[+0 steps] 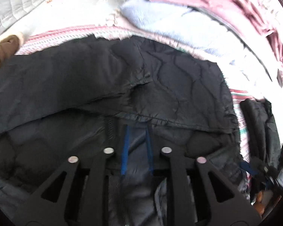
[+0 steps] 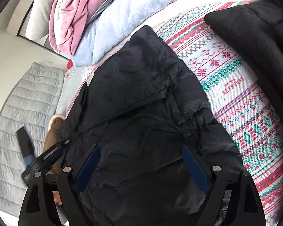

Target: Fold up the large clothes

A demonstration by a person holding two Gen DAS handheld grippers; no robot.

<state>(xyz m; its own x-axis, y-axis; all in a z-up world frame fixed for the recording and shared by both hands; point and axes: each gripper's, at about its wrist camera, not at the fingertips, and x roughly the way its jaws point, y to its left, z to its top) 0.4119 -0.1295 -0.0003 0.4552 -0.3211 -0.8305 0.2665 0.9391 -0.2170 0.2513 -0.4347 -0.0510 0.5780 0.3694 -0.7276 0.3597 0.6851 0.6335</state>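
Both your grippers, left and right, are hovering with jaws apart over the black jacket on the patterned blanket.

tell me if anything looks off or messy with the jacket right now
Nothing looks damaged. The black jacket lies crumpled on the patterned blanket, one flap folded over unevenly. Both grippers hover open above it, left gripper, right gripper.

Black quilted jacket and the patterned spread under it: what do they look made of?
Black quilted jacket: likely thin nylon or polyester shell, slight sheen, fine crinkles, stitched wavy quilting over padding. Patterned red-green-white spread: looks woven or knitted, matte, with a ribbed grain showing through the Nordic-style motifs.
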